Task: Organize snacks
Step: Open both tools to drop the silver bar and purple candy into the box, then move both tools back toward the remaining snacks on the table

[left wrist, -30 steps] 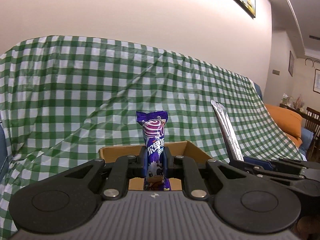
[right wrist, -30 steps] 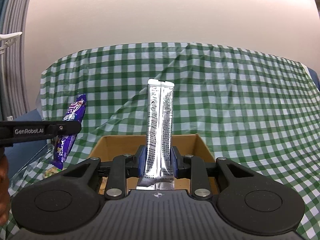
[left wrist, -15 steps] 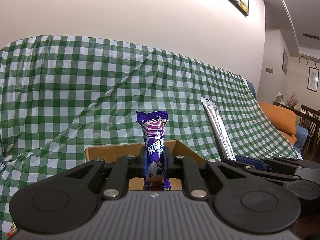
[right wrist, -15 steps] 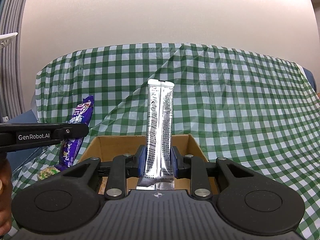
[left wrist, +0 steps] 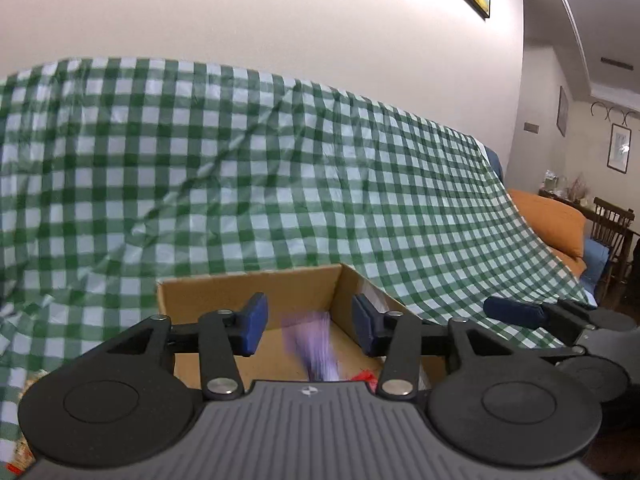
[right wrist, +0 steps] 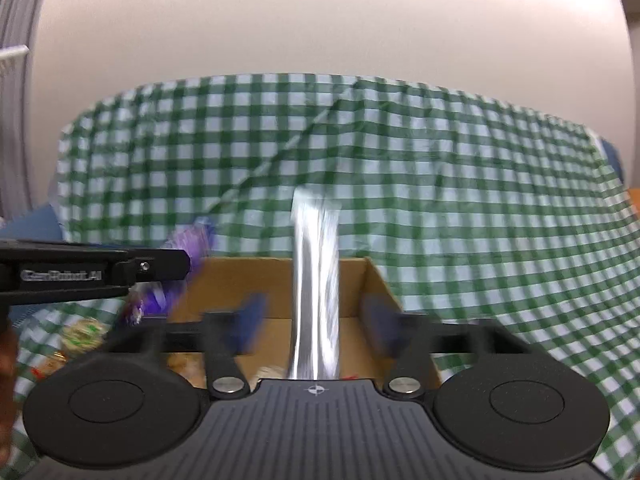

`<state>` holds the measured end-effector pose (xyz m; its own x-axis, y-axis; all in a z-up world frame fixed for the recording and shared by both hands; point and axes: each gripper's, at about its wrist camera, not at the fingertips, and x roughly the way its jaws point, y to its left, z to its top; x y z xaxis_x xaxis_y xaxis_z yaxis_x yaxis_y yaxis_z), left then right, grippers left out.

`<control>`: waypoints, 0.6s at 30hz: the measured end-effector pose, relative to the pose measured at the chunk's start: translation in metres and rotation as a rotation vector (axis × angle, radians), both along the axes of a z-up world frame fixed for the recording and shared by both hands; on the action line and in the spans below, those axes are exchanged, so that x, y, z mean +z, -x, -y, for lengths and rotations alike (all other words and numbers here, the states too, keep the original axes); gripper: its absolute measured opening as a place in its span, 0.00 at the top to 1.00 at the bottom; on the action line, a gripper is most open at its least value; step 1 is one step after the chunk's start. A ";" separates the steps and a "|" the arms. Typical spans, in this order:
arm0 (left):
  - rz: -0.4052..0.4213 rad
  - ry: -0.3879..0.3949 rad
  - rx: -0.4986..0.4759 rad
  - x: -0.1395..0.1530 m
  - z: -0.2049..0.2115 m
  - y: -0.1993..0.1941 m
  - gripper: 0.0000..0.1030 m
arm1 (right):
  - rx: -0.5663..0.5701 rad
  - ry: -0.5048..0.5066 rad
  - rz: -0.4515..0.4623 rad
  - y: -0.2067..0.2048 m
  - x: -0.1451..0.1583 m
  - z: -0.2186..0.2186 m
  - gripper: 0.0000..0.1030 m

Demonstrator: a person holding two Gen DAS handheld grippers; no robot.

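Observation:
My left gripper (left wrist: 308,320) hangs over an open cardboard box (left wrist: 248,282), its jaws opening. A purple snack packet (left wrist: 314,346) shows as a blur between and below the blue pads (left wrist: 252,320), loose and dropping into the box. My right gripper (right wrist: 316,326) is over the same box (right wrist: 372,280), jaws opening and blurred. A long silver packet (right wrist: 316,264) stands upright between them with a gap on each side, streaked by motion. In the right wrist view the left gripper's arm (right wrist: 92,276) reaches in from the left with the purple packet (right wrist: 192,242) behind it.
A green-and-white checked cloth (left wrist: 280,168) covers the surface and rises behind the box. Loose snacks (right wrist: 84,332) lie on the cloth left of the box. A red wrapper (left wrist: 364,376) lies inside the box. An orange cushion (left wrist: 552,220) and a wooden chair (left wrist: 612,228) are far right.
Both grippers were shut on their packets and now stand open. The purple packet has slipped down into the box. The silver packet is sliding down between the right jaws.

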<state>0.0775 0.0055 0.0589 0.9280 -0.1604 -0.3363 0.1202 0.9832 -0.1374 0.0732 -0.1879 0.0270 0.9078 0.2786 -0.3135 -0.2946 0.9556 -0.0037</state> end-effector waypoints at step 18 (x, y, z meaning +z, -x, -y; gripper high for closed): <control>-0.274 -0.084 0.111 0.013 -0.114 0.021 0.77 | 0.134 -0.101 -0.016 0.018 0.005 -0.051 0.24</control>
<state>0.0569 0.1191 0.0722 0.8113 -0.0241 -0.5841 -0.0193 0.9975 -0.0679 0.0551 -0.1374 0.0316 0.8554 0.4279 -0.2919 -0.4191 0.9029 0.0956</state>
